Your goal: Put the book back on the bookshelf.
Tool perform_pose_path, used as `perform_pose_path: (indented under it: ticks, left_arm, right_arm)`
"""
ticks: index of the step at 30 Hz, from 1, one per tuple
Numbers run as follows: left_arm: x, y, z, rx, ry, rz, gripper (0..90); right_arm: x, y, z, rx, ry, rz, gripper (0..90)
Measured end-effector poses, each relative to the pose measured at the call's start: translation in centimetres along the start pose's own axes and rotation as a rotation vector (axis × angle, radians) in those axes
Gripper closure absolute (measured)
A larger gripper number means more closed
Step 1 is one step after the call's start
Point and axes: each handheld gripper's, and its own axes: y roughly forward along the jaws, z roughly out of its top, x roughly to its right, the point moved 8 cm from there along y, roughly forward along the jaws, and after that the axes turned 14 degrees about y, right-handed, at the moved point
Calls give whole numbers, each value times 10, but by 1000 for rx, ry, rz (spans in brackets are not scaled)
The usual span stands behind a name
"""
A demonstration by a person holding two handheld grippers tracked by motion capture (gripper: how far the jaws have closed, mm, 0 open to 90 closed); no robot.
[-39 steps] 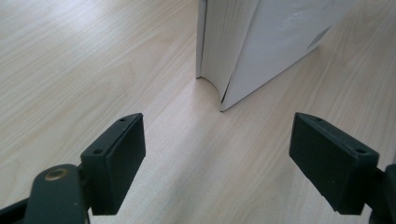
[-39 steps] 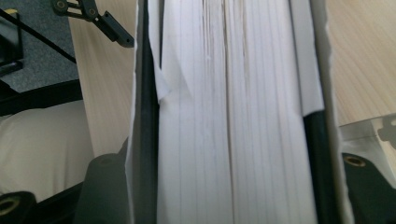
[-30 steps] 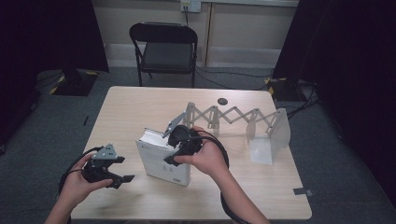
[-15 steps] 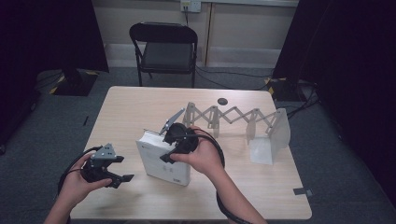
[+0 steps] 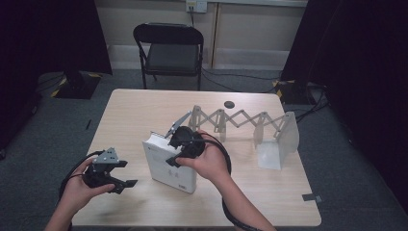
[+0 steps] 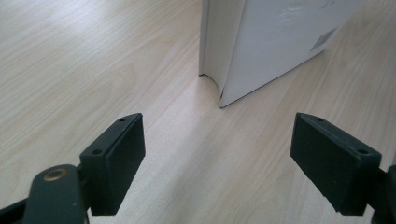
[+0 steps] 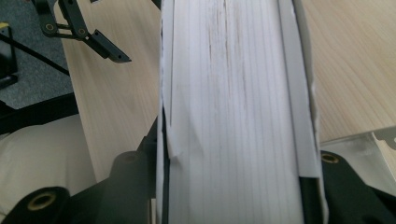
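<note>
A thick white book (image 5: 168,166) stands upright on the pale wooden table (image 5: 144,110), page edges up. My right gripper (image 5: 179,149) comes down on its top edge; its jaws have just been closing with the book between them. In the right gripper view the book (image 7: 233,93) sits between the two black jaws of my right gripper (image 7: 233,186), and both pads lie against its covers. My left gripper (image 5: 126,173) hovers low over the table to the book's left, open and holding nothing. In the left gripper view, my left gripper (image 6: 243,163) points at the book's lower corner (image 6: 271,42).
A grey scissor-style folding rack (image 5: 240,120) with translucent end plates stretches across the table behind and to the right of the book. A small black disc (image 5: 229,104) lies near the far edge. A black folding chair (image 5: 168,48) stands beyond the table.
The right gripper has settled slightly to the left on the book's top edge. The book and the left gripper stay where they were.
</note>
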Motion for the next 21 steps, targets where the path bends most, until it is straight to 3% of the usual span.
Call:
perform_pose_path:
  ticks: [21]
  left_arm:
    - [-2,2,2,3,-10,3,165]
  right_arm:
    - [2,-18,-12,-9,24,5,524]
